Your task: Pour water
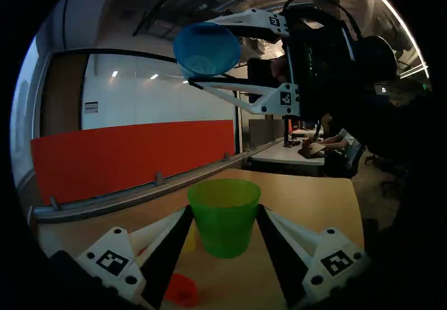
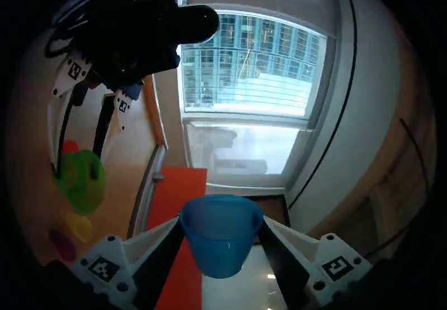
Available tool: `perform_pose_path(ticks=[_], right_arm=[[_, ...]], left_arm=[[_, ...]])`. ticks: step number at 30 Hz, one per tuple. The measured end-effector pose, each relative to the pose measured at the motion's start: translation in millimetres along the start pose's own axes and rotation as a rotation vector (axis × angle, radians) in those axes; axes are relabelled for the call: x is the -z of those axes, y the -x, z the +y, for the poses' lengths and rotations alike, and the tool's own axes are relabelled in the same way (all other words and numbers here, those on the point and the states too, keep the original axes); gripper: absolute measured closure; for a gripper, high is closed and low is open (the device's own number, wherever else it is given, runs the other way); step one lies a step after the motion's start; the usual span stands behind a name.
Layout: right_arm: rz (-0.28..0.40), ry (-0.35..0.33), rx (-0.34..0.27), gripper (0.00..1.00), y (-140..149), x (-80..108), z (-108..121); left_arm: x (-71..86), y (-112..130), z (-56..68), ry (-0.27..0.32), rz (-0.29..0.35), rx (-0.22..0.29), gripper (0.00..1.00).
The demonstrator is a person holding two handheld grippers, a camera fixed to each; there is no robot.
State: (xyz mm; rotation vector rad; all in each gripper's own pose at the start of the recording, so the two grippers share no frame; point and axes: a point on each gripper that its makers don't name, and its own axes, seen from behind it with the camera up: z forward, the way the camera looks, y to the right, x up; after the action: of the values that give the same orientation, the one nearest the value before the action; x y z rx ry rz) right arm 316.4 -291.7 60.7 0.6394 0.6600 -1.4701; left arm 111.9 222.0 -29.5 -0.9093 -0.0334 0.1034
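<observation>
Left tongs (image 1: 223, 210) clamp the green cup (image 1: 224, 229), right tongs (image 2: 220, 222) the tipped blue cup (image 2: 220, 246), contents indiscernible.

A light wooden table (image 1: 318, 198) carries a green cup (image 1: 224, 220) near its front edge, with a small red object (image 1: 181, 290) and a yellow object (image 1: 191, 242) just left of it.

Wooden table (image 1: 313, 198): a red partition (image 1: 134, 153) runs along its far edge, below a white wall (image 1: 156, 98). Beyond the table stands a desk (image 1: 285, 155). Past the table's end, a large window (image 2: 251, 64) admits daylight.
</observation>
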Motion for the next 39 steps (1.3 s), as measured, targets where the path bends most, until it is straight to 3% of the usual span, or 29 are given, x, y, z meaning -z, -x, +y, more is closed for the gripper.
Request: perform_pose_path(ticks=[6, 14, 24, 35, 39], right_arm=[[0.007, 0.011, -0.150, 0.10, 3.8, 4.6, 5.5], [0.029, 0.000, -0.437, 0.11, 4.7, 16.2, 4.1], [0.038, -0.049, -0.757, 0.11, -14.9, 25.8, -12.5], [0.033, -0.106, -1.230, 0.11, -35.3, 27.0, -17.2], [0.047, -0.129, -1.367, 0.11, -39.2, 28.1, -15.8]], left_arm=[[0.2, 0.3, -1.5, -0.004, -0.001, 0.000, 0.18], [1.8, 0.0, -3.3, -0.005, 0.002, 0.002, 0.18], [2.0, -1.5, -2.2, -0.006, 0.003, 0.000, 0.18], [2.7, -4.6, -2.5, -0.010, 0.005, -0.003, 0.18], [3.8, -5.4, -3.3, -0.012, 0.005, -0.005, 0.18]])
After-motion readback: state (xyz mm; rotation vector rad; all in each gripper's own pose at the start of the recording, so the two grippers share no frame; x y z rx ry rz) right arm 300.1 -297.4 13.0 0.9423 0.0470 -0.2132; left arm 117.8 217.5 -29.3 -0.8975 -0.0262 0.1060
